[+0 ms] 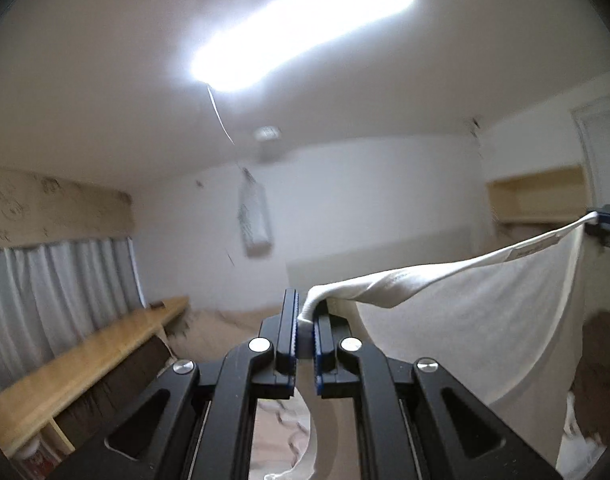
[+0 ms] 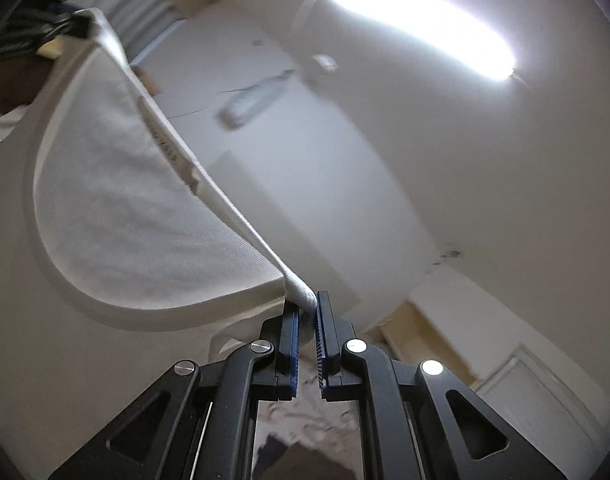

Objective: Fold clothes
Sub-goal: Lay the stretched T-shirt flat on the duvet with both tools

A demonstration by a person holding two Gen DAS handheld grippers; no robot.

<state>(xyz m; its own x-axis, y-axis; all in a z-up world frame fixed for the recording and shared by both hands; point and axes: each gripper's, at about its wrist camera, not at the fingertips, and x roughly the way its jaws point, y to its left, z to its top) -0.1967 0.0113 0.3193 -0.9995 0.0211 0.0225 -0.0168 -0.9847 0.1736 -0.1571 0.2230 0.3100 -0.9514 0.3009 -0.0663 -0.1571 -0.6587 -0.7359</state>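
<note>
Pinching one end each, the left gripper (image 1: 305, 330) and right gripper (image 2: 307, 320) hold a white garment (image 1: 465, 320) stretched aloft between them, body hanging unfolded; folding seems yet to finish. Beyond, ceiling light (image 1: 301, 32).

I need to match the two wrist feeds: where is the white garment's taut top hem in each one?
Left wrist: the white garment hem runs from the left gripper up to the right gripper.
Right wrist: it runs from the right gripper up-left to the left gripper.
Shared landmark: ceiling light.
</note>
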